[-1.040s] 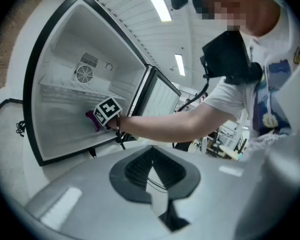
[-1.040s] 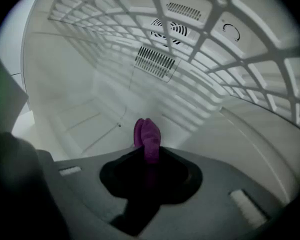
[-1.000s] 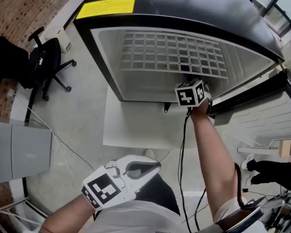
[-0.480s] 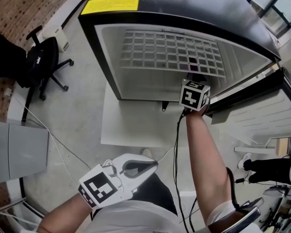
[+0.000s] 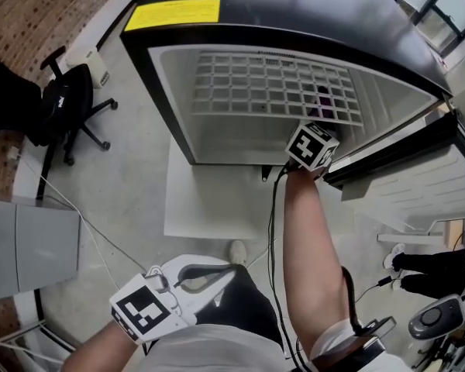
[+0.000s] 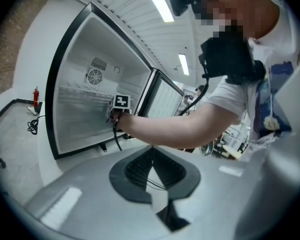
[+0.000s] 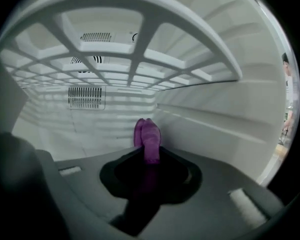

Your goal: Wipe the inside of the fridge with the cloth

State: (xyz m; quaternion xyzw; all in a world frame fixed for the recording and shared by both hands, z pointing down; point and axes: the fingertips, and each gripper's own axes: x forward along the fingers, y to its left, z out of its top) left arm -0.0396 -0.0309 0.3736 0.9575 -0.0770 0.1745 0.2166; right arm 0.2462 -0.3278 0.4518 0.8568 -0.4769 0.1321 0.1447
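My right gripper point(image 7: 149, 156) is clamped on a purple cloth point(image 7: 148, 133), a short folded tuft of which pokes out past the jaws. It is held inside the open fridge point(image 5: 143, 68), below the white grid shelf point(image 5: 271, 84) and near the right-hand inner wall point(image 7: 225, 129). I cannot tell whether the cloth touches any surface. My left gripper point(image 6: 152, 154) hangs low by the body, jaws pressed together on nothing, well apart from the fridge.

As I judge it, the main risk is the grip. So little cloth shows beyond the jaws that hard plastic, not fabric, could scrape the wall, or a firm stroke could drag the cloth free. A lift could also knock the gripper into the shelf just above it. The black cable point(image 5: 273, 231) trailing from that hand could catch on the fridge's lower edge.
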